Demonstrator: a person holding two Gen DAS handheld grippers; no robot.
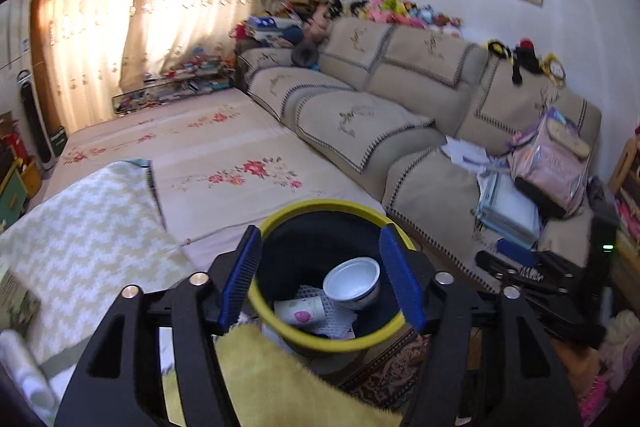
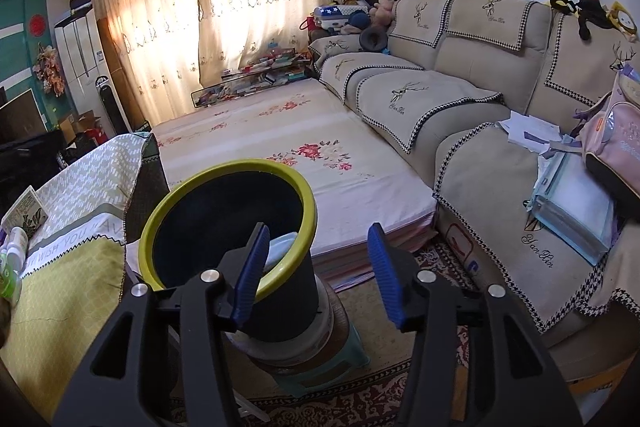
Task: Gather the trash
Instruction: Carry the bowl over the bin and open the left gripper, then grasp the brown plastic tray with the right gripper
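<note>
A black trash bin with a yellow-green rim (image 1: 332, 205) stands right below my left gripper (image 1: 322, 273). The gripper is open, its blue pads (image 1: 244, 267) spread across the bin's mouth with nothing between them. Inside the bin lie a white bowl-shaped cup (image 1: 352, 283), a paper cup with a pink mark (image 1: 300, 311) and a white mesh sheet (image 1: 338, 321). In the right wrist view the same bin (image 2: 224, 167) sits to the left. My right gripper (image 2: 320, 271) is open and empty, its left fingertip in front of the bin's near rim.
The bin rests on a round container on a turquoise stool (image 2: 320, 367), over a patterned carpet (image 2: 360, 407). A flowered mattress (image 2: 280, 131) lies behind and a beige sofa (image 2: 480, 107) holds papers and a pink backpack (image 1: 552, 163). Yellow cloth (image 1: 272, 375) lies under the left gripper.
</note>
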